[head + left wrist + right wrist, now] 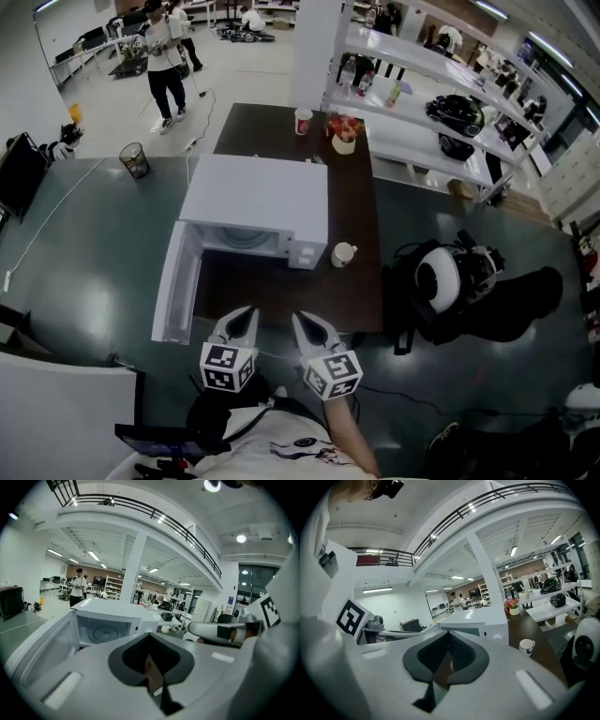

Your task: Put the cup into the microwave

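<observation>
The white cup [343,254] stands on the dark surface [361,211] just right of the microwave [255,202]. The microwave's door [176,281] hangs open to the left (from above only a sliver of the cavity shows; its turntable [104,633] appears in the left gripper view). The left hand-held gripper [242,323] and the right hand-held gripper [307,328] hover at the surface's near edge, jaws pressed together on nothing. In the right gripper view that gripper's body cuts off the cup's foot.

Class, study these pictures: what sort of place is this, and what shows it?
Probably a large open lab or workshop hall, not a kitchen: the microwave sits on a dark table on open floor, beside long white shelving holding equipment, under a railed mezzanine.
</observation>
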The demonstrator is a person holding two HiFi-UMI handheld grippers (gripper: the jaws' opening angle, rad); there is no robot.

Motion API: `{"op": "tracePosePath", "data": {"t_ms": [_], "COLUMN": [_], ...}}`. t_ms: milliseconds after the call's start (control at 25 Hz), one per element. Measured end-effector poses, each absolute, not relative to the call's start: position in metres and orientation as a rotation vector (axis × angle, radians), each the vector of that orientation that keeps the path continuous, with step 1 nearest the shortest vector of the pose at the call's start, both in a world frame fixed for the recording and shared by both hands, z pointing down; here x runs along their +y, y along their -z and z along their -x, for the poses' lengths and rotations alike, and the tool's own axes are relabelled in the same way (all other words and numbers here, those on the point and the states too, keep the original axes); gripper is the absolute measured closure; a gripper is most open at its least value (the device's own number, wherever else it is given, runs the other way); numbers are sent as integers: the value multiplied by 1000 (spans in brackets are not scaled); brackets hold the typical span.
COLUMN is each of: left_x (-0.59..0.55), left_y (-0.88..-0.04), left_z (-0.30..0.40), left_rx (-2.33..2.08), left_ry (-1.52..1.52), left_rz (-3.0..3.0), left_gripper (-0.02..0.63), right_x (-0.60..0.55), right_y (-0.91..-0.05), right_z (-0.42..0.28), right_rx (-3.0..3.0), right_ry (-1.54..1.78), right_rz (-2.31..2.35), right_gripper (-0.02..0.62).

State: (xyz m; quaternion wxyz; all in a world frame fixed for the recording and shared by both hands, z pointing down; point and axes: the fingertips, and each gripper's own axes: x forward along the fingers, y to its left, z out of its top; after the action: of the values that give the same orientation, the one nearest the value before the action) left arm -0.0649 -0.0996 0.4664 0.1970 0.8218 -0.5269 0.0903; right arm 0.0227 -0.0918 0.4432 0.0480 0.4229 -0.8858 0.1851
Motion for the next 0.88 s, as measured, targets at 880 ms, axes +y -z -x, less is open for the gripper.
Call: {"op": "tracePosePath", "data": {"t_ms": [880], "left_x": [-160], "left_y": [-575], "left_z": [58], "left_rx": [-1172], "left_ry": [-535], "left_rz": [-2156], "left_gripper": [606], "right_x": [-150], "right_y": [-542], "right_z": [-54], "right_rx": [-2316], "right_ry": [-883], "right_rz": [-1452], "right_gripper": [594]}}
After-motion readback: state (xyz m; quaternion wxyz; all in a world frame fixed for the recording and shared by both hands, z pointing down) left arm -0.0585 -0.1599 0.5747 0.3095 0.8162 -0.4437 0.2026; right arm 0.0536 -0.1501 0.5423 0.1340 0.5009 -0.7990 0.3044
